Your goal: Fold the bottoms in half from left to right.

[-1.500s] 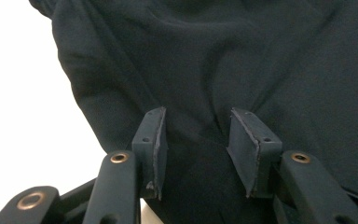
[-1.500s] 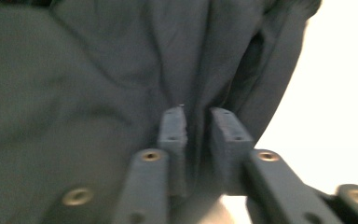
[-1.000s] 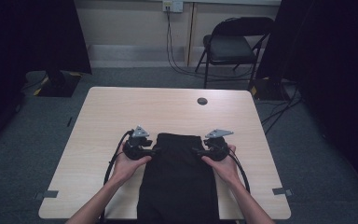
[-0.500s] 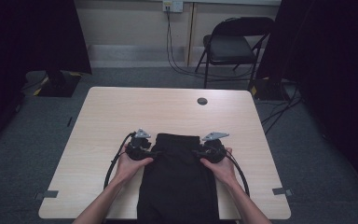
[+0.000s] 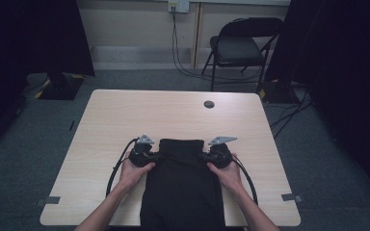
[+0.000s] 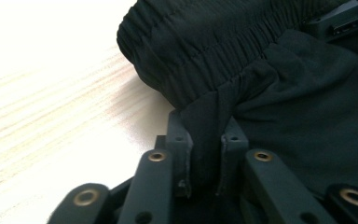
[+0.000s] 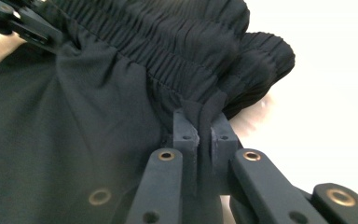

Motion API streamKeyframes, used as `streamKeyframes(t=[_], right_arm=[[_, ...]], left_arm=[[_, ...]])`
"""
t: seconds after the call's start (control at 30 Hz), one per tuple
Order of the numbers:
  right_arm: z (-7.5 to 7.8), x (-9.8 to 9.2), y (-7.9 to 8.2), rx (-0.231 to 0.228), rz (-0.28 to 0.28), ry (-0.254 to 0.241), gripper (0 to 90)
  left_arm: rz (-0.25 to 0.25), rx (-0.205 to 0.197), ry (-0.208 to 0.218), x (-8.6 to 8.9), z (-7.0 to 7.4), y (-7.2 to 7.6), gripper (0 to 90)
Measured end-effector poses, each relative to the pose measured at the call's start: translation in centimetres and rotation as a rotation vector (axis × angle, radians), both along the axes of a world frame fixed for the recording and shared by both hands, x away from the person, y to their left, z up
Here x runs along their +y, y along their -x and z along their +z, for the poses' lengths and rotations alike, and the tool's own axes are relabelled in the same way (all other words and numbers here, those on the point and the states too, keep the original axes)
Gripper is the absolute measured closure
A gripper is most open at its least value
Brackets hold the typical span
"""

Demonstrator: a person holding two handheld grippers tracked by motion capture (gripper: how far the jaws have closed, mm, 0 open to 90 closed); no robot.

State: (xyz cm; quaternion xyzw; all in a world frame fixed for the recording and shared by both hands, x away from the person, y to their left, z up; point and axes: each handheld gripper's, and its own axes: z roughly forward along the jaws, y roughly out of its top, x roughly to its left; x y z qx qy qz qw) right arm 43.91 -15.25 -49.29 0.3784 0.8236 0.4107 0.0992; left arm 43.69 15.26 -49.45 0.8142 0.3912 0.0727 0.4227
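A black garment [image 5: 183, 187] with a gathered elastic waistband lies on the light wooden table [image 5: 173, 115], its lower part hanging over the front edge. My left gripper [image 5: 158, 156] is at the waistband's left corner and my right gripper [image 5: 203, 156] at its right corner. In the left gripper view the jaws [image 6: 206, 135] have just been closing and pinch a fold of the black cloth [image 6: 284, 93]. In the right gripper view the jaws [image 7: 204, 123] have also just been closing and clamp a fold just below the waistband [image 7: 177, 51].
A round cable hole [image 5: 209, 104] sits in the table's far middle. Behind the table stand a black folding chair [image 5: 243, 48] and dark curtains on both sides. Cables run across the floor at the right. Each gripper's cable loops back beside the forearms.
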Motion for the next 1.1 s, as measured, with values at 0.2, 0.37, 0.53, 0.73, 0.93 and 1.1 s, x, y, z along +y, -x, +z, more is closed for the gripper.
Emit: streamKeyframes(t=[0.2, 0.37, 0.53, 0.73, 0.93, 1.1], right_arm=[[3.2, 0.1, -0.5, -0.072, -0.011, -0.070, 85.4], [5.9, 0.6, -1.2, -0.125, -0.008, -0.089, 85.8], [10.4, 1.2, -2.6, -0.204, -0.009, -0.123, 86.0], [13.8, 2.2, -4.5, -0.244, -0.024, -0.146, 86.2], [19.7, 4.0, -6.6, -0.328, 0.006, -0.176, 86.8], [24.3, 5.2, -8.0, -0.397, 0.002, -0.179, 87.1]], left_arm=[[0.029, -0.090, 0.031, 0.4, 3.1, -0.3, 81.3], [0.071, -0.168, 0.034, 0.7, 6.2, -0.8, 81.7], [0.093, -0.241, 0.070, 1.5, 9.8, -1.7, 82.0], [0.133, -0.321, 0.083, 2.5, 14.3, -3.4, 82.1], [0.238, -0.394, 0.114, 3.6, 17.8, -4.6, 82.7], [0.270, -0.457, 0.133, 4.2, 21.9, -5.3, 82.8]])
